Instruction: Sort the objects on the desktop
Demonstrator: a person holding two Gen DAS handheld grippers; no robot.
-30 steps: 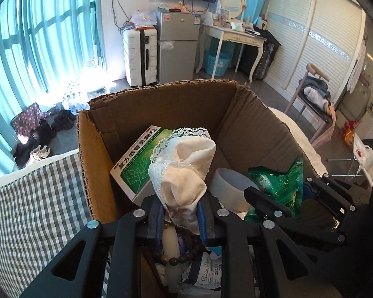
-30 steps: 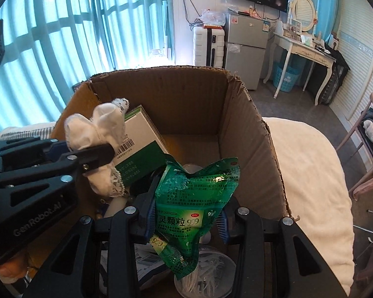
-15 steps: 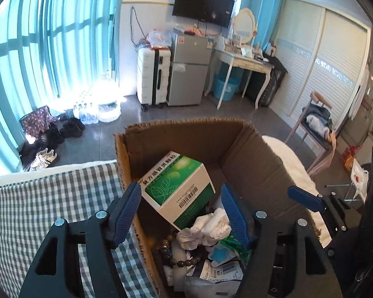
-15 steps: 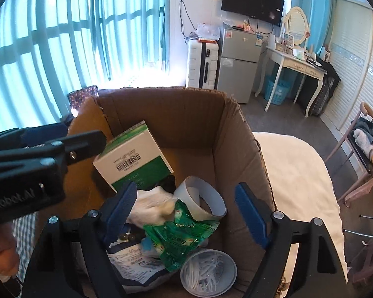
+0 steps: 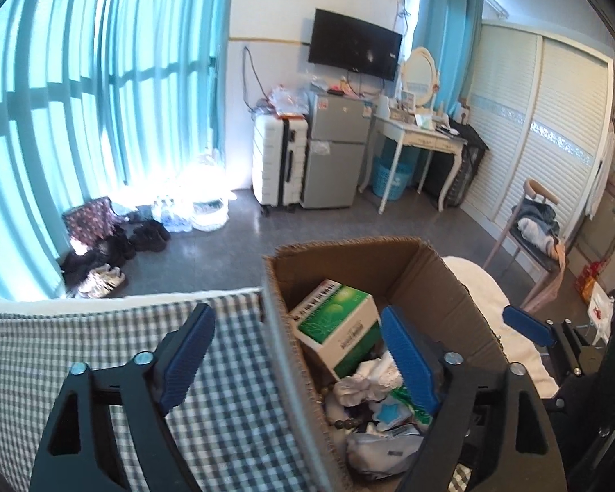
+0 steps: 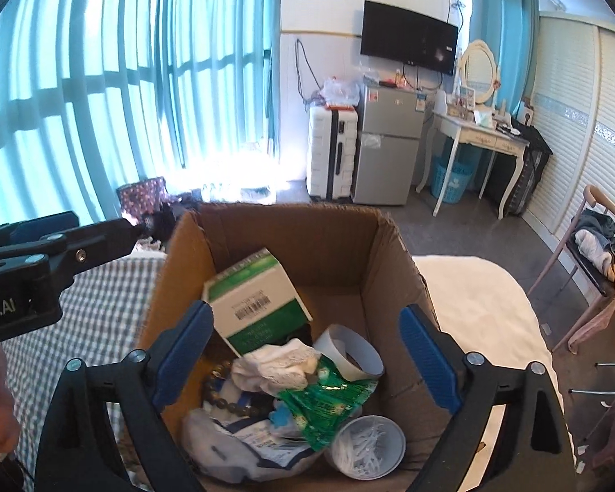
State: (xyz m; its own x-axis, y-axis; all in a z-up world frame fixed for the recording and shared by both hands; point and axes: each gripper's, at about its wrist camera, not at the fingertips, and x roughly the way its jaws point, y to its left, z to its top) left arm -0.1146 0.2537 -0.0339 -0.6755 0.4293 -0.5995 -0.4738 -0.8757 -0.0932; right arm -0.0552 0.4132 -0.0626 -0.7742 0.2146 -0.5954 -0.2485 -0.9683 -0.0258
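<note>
— Any lettering you can read?
— White letters "bot.AI" on the left gripper's black body (image 6: pixel 4 307), at nine o'clock in the right wrist view.
— And the green-and-white box (image 6: pixel 262 299)?
— A barcode label, digits too small to read.

teal curtains (image 5: pixel 102 82) lit up by the window, black tv (image 5: pixel 354 45) on the wall, white suitcase (image 5: pixel 278 164) right beside a small grey fridge (image 5: pixel 336 156), white dressing table (image 5: pixel 422 139) with an oval mirror (image 5: pixel 418 71), blue basket (image 5: pixel 391 178) under it, shoes (image 5: pixel 102 281) on the floor, chair (image 6: pixel 594 242) piled with clothes
</note>
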